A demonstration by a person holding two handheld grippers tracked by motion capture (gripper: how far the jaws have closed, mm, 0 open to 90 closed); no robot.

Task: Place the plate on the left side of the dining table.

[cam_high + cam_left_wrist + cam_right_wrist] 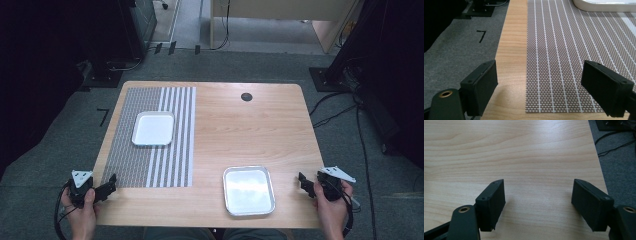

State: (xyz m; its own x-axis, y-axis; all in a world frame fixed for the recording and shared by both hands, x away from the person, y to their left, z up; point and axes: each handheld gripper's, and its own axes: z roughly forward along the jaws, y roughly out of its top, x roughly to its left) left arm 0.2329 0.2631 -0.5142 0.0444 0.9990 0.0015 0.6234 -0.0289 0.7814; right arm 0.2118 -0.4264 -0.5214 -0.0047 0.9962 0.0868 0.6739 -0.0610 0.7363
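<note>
So the wooden table (240,130) has 2 trays on it. The white tray (153,128) sits on a woven placemat (150,160) that covers the left part of the top, roughly 10 o'clock from the table's middle. The metal tray (248,190) sits on bare wood down near the front edge, around 5 o'clock. Both look empty, and they're well apart from each other. There's also a small dark round grommet (246,97) up at about 12 o'clock near the far edge.

The left gripper (107,187) hangs at the front left corner, about 8 o'clock, held in the left hand (80,212). Its jaws are spread wide with nothing between them; in the left gripper view (540,85) you see the mat's near corner and a strip of wood in the gap, with the white tray's rim at the top.

The right gripper (305,182) is at the right edge, around 4 o'clock, in the right hand (330,207), just beside the metal tray but apart from it. Its jaws are wide apart too, over bare wood in the right gripper view (537,200). Grey carpet (60,145) and cables (335,110) surround the table.
</note>
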